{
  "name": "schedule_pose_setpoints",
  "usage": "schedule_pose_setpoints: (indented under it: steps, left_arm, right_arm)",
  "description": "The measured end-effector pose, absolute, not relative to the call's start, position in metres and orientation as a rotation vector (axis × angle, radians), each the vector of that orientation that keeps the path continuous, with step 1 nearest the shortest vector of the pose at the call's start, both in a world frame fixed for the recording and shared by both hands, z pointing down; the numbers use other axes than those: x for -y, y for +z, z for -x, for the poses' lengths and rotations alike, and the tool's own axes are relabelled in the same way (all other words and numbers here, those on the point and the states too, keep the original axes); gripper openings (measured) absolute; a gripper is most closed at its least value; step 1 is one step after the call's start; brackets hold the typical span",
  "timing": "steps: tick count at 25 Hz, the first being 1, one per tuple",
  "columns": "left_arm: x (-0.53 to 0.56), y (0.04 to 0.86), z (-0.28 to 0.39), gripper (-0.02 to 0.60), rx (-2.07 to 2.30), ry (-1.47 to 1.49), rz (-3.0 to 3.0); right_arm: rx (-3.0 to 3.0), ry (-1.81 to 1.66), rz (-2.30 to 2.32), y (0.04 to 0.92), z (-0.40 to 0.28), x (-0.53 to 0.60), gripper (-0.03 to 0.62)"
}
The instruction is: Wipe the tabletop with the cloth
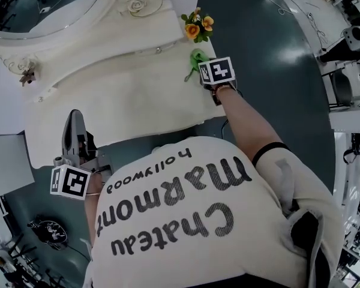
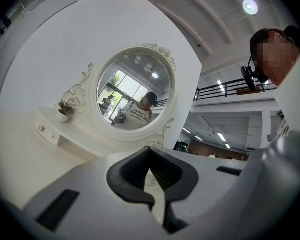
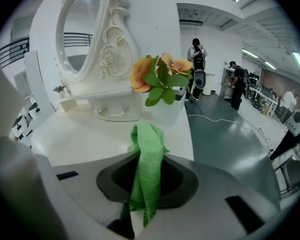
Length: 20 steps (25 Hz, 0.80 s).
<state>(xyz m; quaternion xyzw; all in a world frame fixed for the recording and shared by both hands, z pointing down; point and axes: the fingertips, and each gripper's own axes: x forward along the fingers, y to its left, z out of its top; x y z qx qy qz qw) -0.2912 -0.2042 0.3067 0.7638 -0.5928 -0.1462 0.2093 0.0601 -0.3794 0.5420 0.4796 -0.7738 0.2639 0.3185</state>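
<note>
Wipe just starting: right gripper (image 3: 145, 196) pinches green cloth (image 3: 149, 154) at tabletop's (image 1: 120, 95) right end, left gripper (image 1: 75, 131) closed on nothing off the front edge; next move likely needs cloth pressed flat, swept leftward.

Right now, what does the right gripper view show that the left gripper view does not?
Only the right gripper view: the green cloth clamped in the right gripper, orange flowers just beyond it, and people standing across the floor. Only the left gripper view: the left gripper shut on nothing, and the person reflected in the mirror. Both: the mirror and the white tabletop.
</note>
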Motion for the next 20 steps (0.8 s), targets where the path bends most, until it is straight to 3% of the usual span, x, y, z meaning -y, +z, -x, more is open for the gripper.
schedule_pose_setpoints:
  steps: [20]
  left_arm:
    - [0.194,0.304,0.299,0.007,1.637,-0.441,-2.134]
  right_arm:
    - [1.932,0.867,-1.498,0.543,-0.139,0.366,0.089]
